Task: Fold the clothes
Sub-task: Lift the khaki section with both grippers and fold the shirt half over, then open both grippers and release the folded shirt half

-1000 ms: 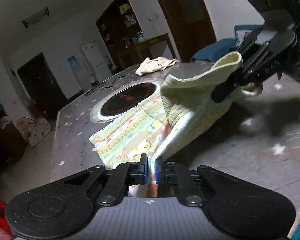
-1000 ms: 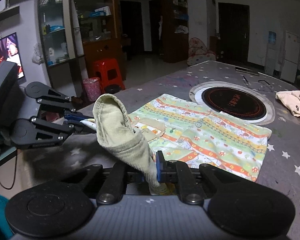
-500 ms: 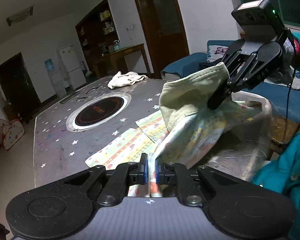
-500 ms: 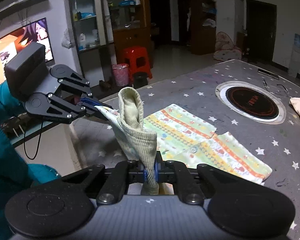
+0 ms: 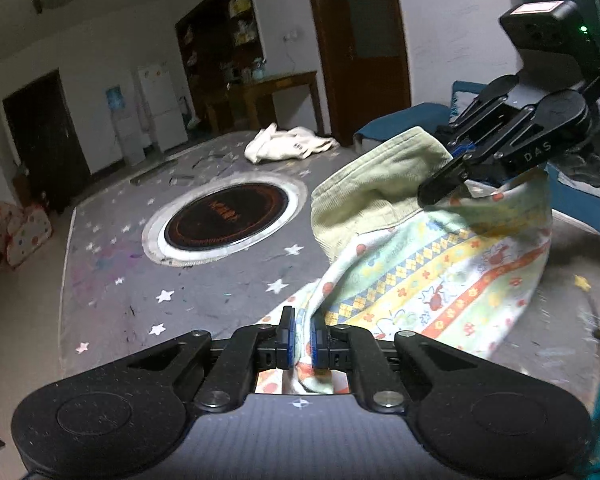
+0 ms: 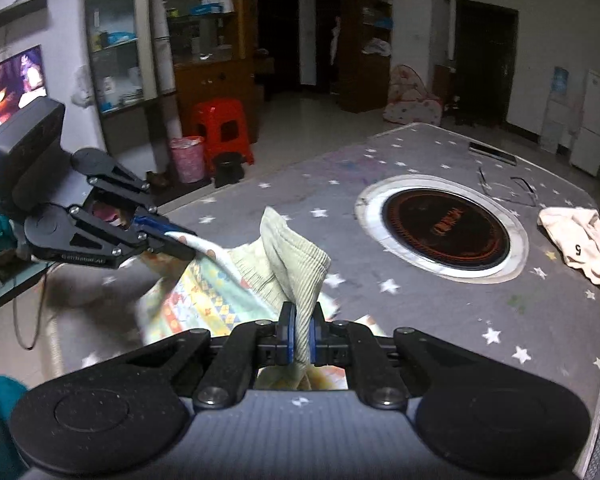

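Both grippers clamped on the kids' pants

Left gripper (image 5: 300, 338) and right gripper (image 6: 300, 336) jaws pinch the patterned pants (image 5: 440, 280), hanging above the starry bench (image 5: 140, 280).

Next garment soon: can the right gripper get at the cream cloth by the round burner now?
Probably not yet: the right gripper is shut on the patterned garment; the cream cloth lies unobstructed across the table.

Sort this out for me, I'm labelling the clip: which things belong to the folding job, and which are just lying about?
In the job:
- patterned garment, pinched at two edges
- left gripper
- right gripper
- star-print table

Lying about:
- cream garment
- round cooktop
- eyeglasses
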{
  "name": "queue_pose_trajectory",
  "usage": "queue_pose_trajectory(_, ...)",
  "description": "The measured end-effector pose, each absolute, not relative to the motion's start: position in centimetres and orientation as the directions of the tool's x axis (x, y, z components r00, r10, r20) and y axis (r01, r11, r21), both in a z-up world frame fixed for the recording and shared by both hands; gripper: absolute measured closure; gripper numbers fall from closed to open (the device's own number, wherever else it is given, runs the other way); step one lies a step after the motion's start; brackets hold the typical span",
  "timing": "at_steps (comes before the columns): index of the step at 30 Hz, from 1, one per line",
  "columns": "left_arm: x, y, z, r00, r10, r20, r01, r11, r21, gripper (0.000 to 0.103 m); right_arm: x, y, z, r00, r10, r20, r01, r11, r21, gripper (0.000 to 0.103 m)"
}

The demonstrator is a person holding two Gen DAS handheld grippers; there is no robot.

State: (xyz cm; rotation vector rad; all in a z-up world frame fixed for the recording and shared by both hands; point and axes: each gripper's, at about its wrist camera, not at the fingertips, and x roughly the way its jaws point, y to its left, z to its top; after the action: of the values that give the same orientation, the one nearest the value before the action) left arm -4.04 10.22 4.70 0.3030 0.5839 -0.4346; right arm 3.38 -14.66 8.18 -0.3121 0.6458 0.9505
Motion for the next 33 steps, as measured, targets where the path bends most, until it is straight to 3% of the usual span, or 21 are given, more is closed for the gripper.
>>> queue_pose_trajectory(16,5.9,11.3,-0.2,0.692,-0.245,-0.679,0.381,0.923,0.056,0.094,12.2,-12.0,1.2,0.467,0.574,-0.673,-0.761,0.648,0.024,0.098)
queue_pose_trajectory(20,7.0,11.5,-1.0,0.689,-0.227,-0.688,0.350,0.936,0.041,0.092,13.3,-11.7,-0.1,0.490,0.559,-0.669,-0.731,0.682,0.034,0.095)
queue_pose_trajectory(26,7.6,11.8,-1.0,0.695,-0.225,-0.683,0.335,0.942,0.030,0.091,12.5,-12.6,1.0,0.562,0.538,-0.628,-0.682,0.731,0.016,0.079)
queue_pose_trajectory(33,8.2,11.9,-0.7,0.700,-0.225,-0.678,0.323,0.946,0.021,0.089,7.9,-13.3,2.6,0.554,0.587,-0.590,-0.716,0.698,0.022,0.079)
